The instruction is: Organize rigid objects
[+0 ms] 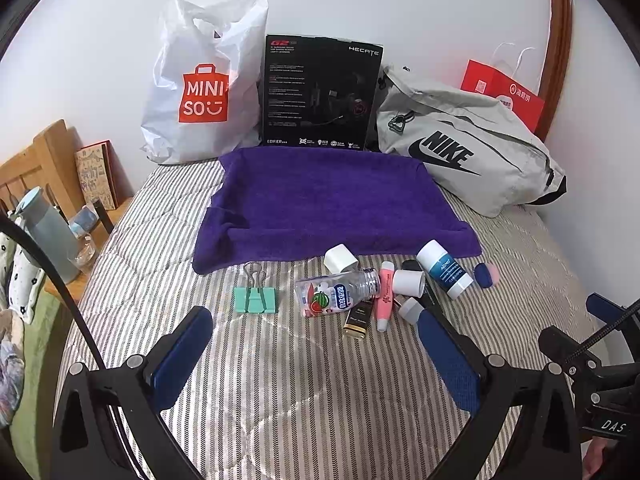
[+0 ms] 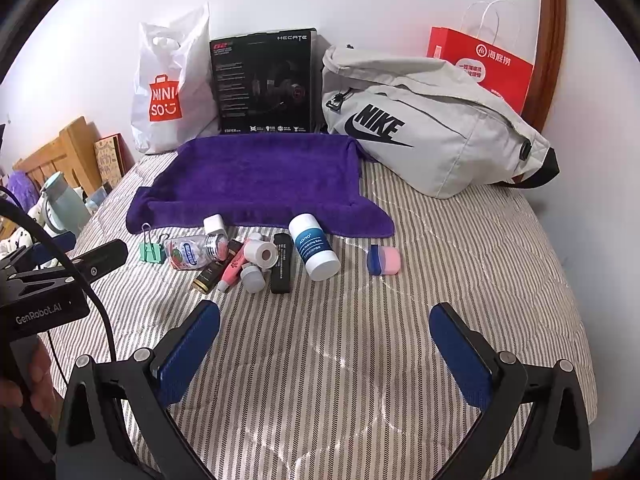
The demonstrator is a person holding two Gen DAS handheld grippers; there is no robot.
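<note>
While both hand-held grippers are hanging low over the striped bed, the little things to tidy are lying in a loose row ahead of them, just in front of the purple towel. The left hand-held gripper is standing wide open and holding nothing. The right hand-held gripper is wide open and empty too.

Straight ahead of the left one the clear watermelon bottle is lying on its side, with its long way running left to right and its mouth pointing right. So I think the left one is the nearer one for it. The green binder clip is lying a bit to the left, apart from the heap.

The blue and white tube is lying ahead of the right one and a bit to its left, with its long way slanting toward the towel. The pink and blue eraser is sitting alone, nearly dead ahead, so the right one is looking nearer for that.

Counting them: one clip, one bottle, one blue tube, one eraser, one pink tube, one black stick, one gold and black case, and three small white bits.
</note>
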